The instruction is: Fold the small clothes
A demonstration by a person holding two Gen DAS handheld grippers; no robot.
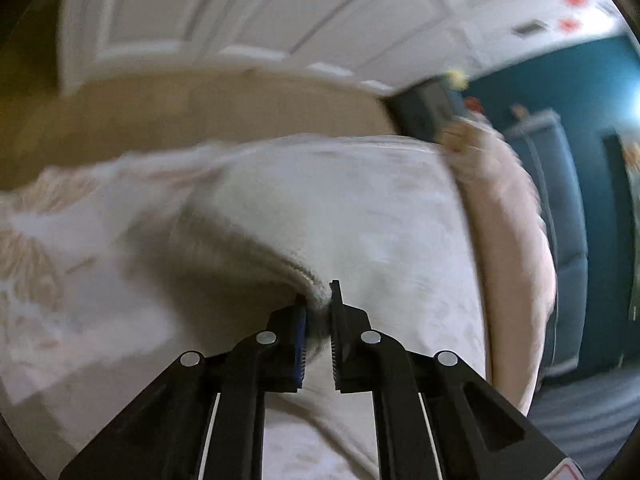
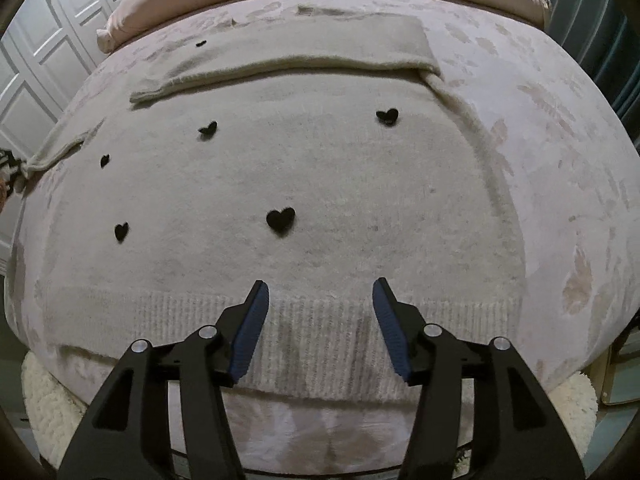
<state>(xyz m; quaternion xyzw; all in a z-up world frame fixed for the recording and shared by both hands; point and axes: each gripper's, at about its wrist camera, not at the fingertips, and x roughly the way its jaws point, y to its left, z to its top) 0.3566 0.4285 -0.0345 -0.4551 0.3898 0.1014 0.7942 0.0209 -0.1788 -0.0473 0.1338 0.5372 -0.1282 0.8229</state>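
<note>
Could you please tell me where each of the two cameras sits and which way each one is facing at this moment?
Left wrist: sits on the left gripper, looking along its fingers across the bed towards white doors; its jaws are shut on a ribbed knit edge. The picture is blurred.
Right wrist: sits on the right gripper, looking steeply down on a cream sweater with black hearts; its jaws are open above the ribbed hem.
Shared: the patterned bed cover and the cream knit; neither view clearly shows the other gripper.
</note>
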